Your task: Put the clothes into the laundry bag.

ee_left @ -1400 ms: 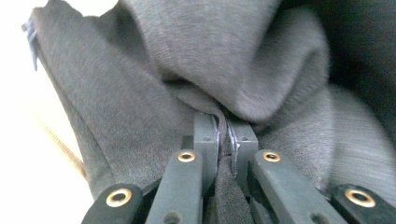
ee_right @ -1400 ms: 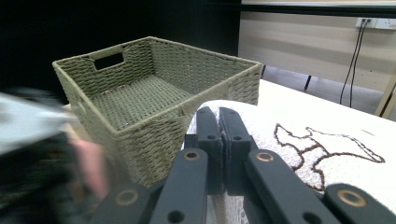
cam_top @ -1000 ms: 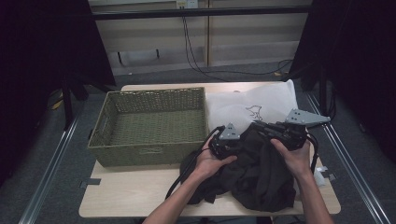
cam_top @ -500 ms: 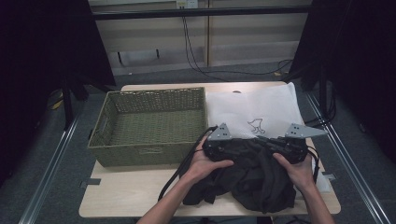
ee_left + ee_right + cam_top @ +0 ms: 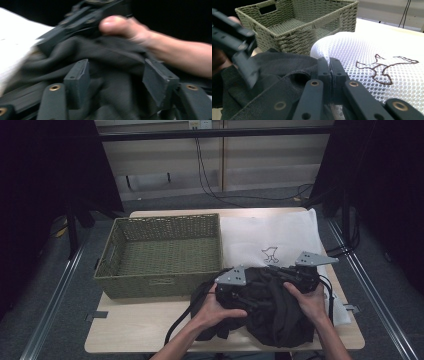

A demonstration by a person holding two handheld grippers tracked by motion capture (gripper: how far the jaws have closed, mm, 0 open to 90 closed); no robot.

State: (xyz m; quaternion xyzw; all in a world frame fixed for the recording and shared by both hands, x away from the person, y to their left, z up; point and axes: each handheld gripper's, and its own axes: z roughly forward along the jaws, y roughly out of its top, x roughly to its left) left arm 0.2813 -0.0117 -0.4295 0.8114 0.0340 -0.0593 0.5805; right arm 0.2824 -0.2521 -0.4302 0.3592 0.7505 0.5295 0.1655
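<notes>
A dark garment lies bunched on the table's near right, partly over a white mesh bag with a bird outline. My left gripper rests on the garment's left side. Its jaws have just been opening and now stand apart, with dark cloth loose between the pads. My right gripper is at the garment's far edge, shut on a fold of the dark cloth beside the bag. In the left gripper view, the other hand holds the right gripper ahead.
An olive woven basket stands left of the garment, hollow side up. It rises just beyond the right gripper's tips as the basket in that view. Bare tabletop lies in front of it. Cables trail from both grippers.
Both hands have come down with the garment toward the table. My left gripper has drawn toward the near edge and its jaws have spread off the cloth. The right stays clamped.
</notes>
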